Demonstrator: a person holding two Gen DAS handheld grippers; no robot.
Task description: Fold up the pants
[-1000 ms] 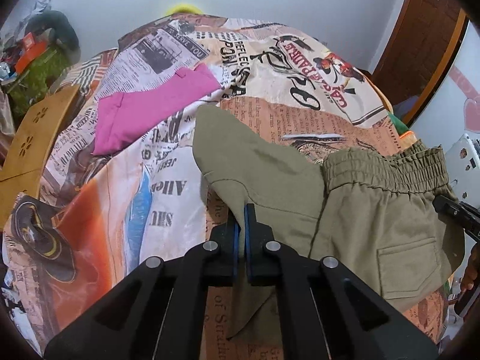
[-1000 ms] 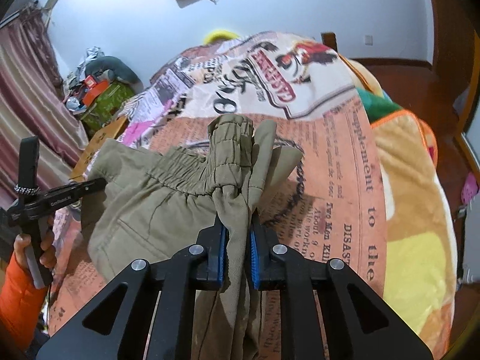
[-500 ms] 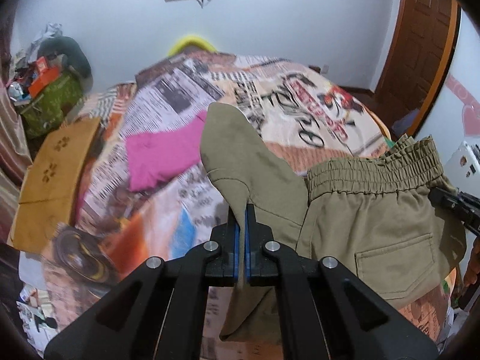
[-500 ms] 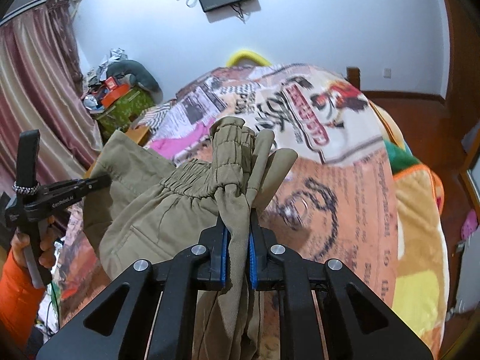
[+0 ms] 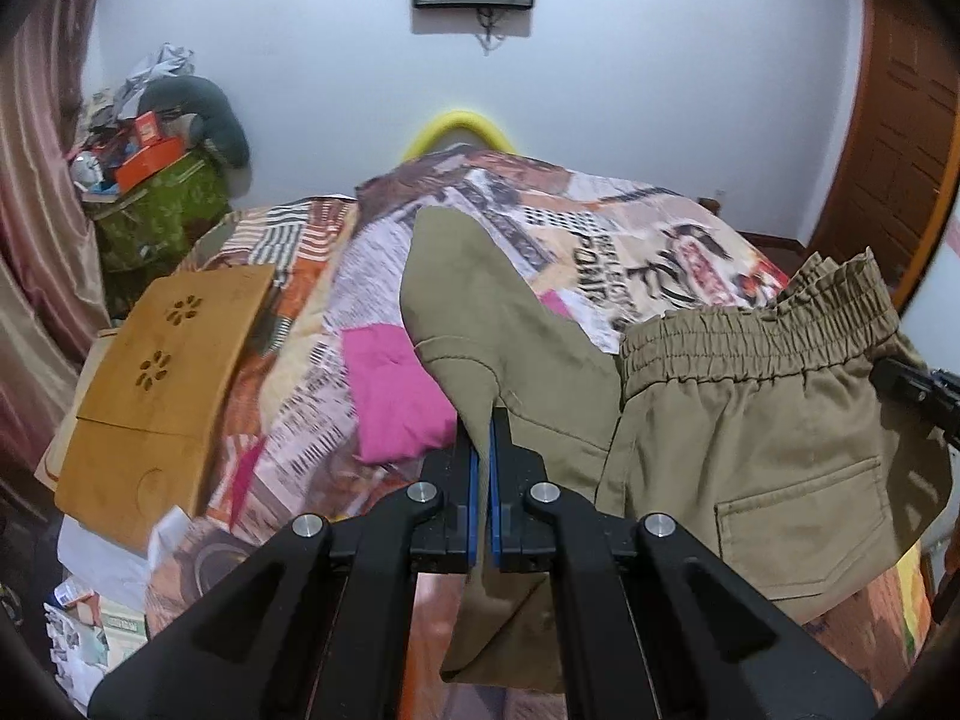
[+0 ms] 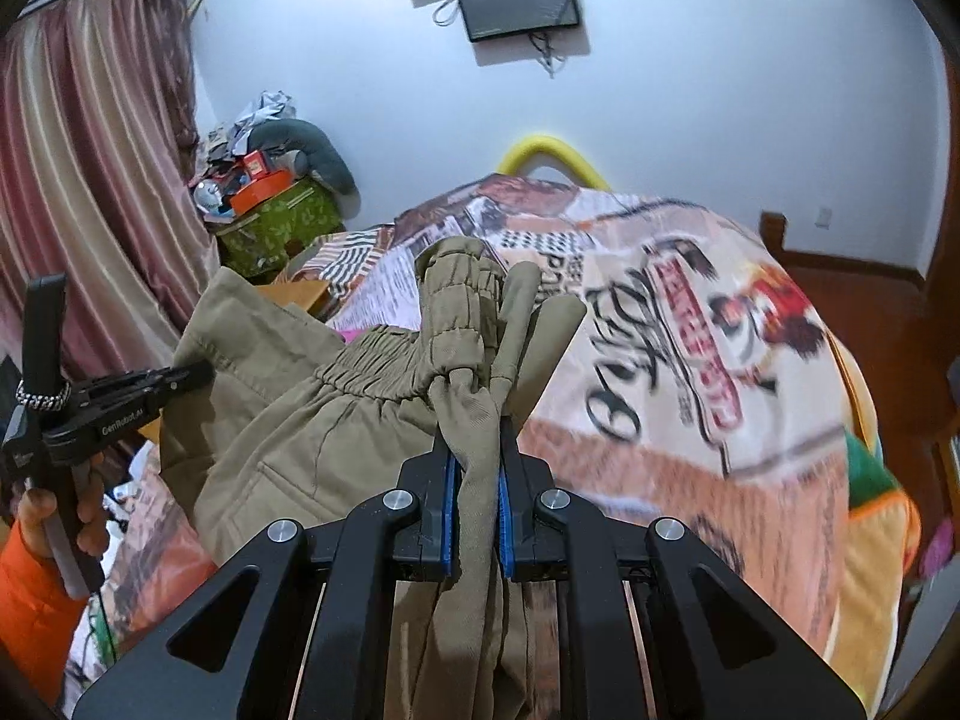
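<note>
The olive-khaki pants (image 5: 750, 420) hang in the air above the bed, held by both grippers. My left gripper (image 5: 483, 450) is shut on a flat edge of the pants fabric, which stands up in front of it. My right gripper (image 6: 477, 456) is shut on the bunched elastic waistband (image 6: 462, 300). The waistband and a back pocket (image 5: 798, 516) show in the left wrist view. The left gripper also shows from the side in the right wrist view (image 6: 180, 375), gripping the pants' far edge. The legs hang below, out of sight.
The bed (image 6: 690, 360) with a newspaper-print cover lies below. A pink garment (image 5: 390, 390) lies on it. A wooden lap table (image 5: 162, 360) sits at the left edge. Clutter on a green box (image 5: 156, 204) is at the left wall, a door (image 5: 888, 120) at right.
Both grippers have lifted the pants up off the bed, and the views have tilted up toward the wall. Both grips stayed shut.
</note>
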